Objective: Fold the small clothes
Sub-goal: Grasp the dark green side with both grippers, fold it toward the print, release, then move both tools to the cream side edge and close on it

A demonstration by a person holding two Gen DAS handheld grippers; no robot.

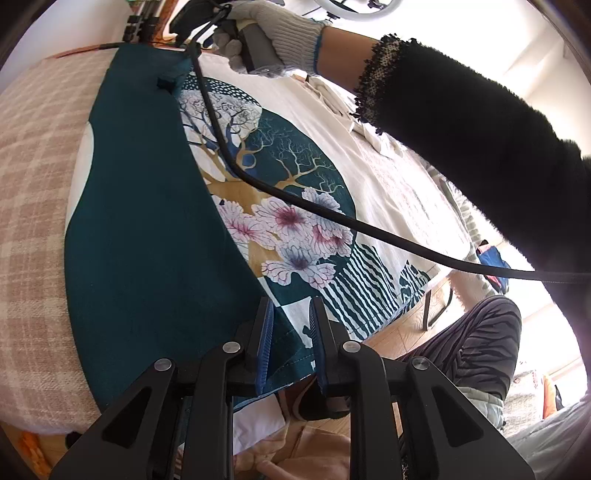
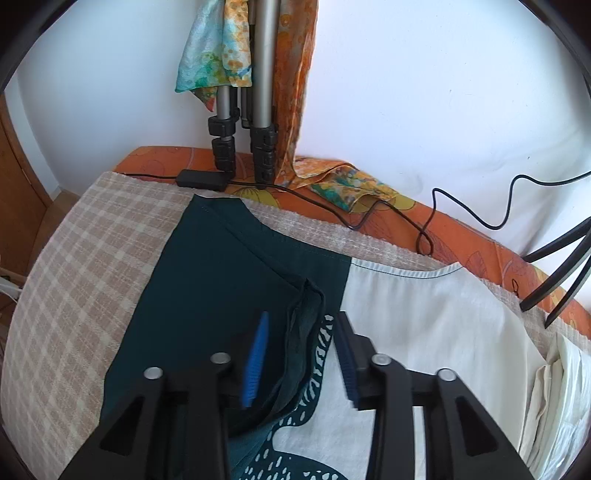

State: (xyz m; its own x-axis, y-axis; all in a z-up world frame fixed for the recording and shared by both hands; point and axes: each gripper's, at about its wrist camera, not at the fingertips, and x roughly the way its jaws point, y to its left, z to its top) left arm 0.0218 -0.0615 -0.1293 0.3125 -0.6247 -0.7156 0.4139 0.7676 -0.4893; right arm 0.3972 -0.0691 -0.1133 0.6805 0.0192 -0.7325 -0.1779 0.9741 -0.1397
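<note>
Left side: plaid blanket [image 1: 33,177] covered the work surface, bare at the far left. On it lay the garment [image 1: 147,229], a dark teal and cream shirt with a tree-and-flower print, spread mostly flat, teal side panel folded over toward the print. Left gripper [image 1: 291,332] sat at the near hem [image 1: 291,356], jaws apart with the hem edge between the blue pads, not clamped. Black cable [image 1: 332,214] draped across the print.

Further right, at the far end: right gripper [image 2: 301,354], jaws apart, straddled a bunched teal fold [image 2: 306,325] near the shoulder; pads not pressing it. Gloved right hand [image 1: 273,33] held its handle. Cream part of the shirt ran to the right, with a pile of white cloth [image 2: 554,398] beside it.

Judgement: thin soft knit, light, floppy, no stiffness, so it should sag and wrinkle if lifted by one point. Best grabbed at hem and at shoulder fold together, pinching both layers.
</note>
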